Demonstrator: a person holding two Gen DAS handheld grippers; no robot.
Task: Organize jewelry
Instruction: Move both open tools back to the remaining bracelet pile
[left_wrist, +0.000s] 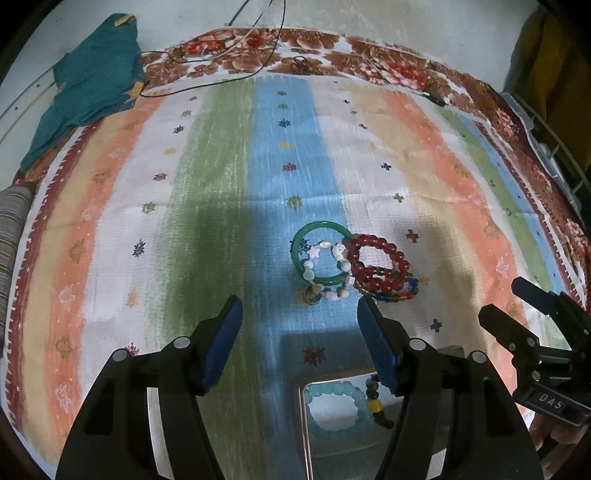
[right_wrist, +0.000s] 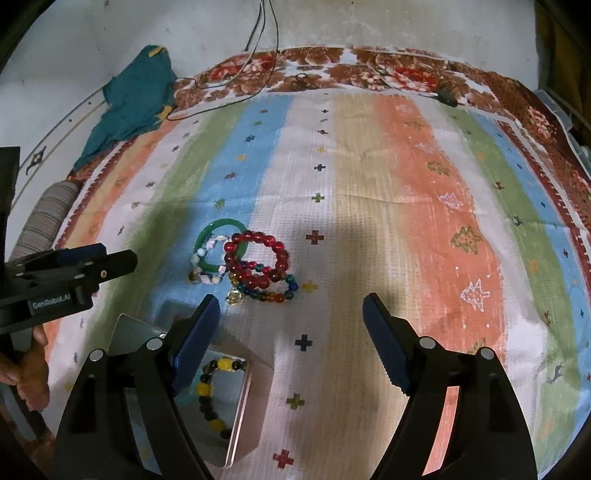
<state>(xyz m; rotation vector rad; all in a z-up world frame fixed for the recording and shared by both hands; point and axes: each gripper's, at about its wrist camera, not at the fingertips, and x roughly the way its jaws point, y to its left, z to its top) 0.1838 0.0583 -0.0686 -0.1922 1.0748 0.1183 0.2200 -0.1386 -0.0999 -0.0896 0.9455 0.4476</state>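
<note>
At the far left we see a teal cloth (right_wrist: 131, 98) bunched at the edge of the striped bedspread (right_wrist: 369, 184), with thin black cables (right_wrist: 258, 37) trailing down the wall just beside it; where they end is lost in the floral border. A grey striped roll (right_wrist: 42, 221) lies at the left rim, cut off by the frame.

Our left gripper (left_wrist: 300, 314) hangs over the blue stripe with its blue-padded fingers spread wide and nothing between them. Just below it sits a shiny metal tray (left_wrist: 303, 413), its near half hidden by the gripper body. In it we make out a pale blue bead bracelet (left_wrist: 338, 406) and a dark bracelet with yellow beads (right_wrist: 212, 391), partly covered by a finger in each view.

Further out on the cloth lies the pile of jewelry: a green bangle (left_wrist: 314, 232), a pastel shell bracelet (left_wrist: 325, 273) crossing it, a red bead bracelet (left_wrist: 380, 262) overlapping the bangle's right side, and a multicoloured bead strand (right_wrist: 273, 293) tucked under the red one. How the strands tangle we cannot tell.

Our right gripper (right_wrist: 291, 314) is also wide apart and empty, hovering near the pile, right of the tray.
</note>
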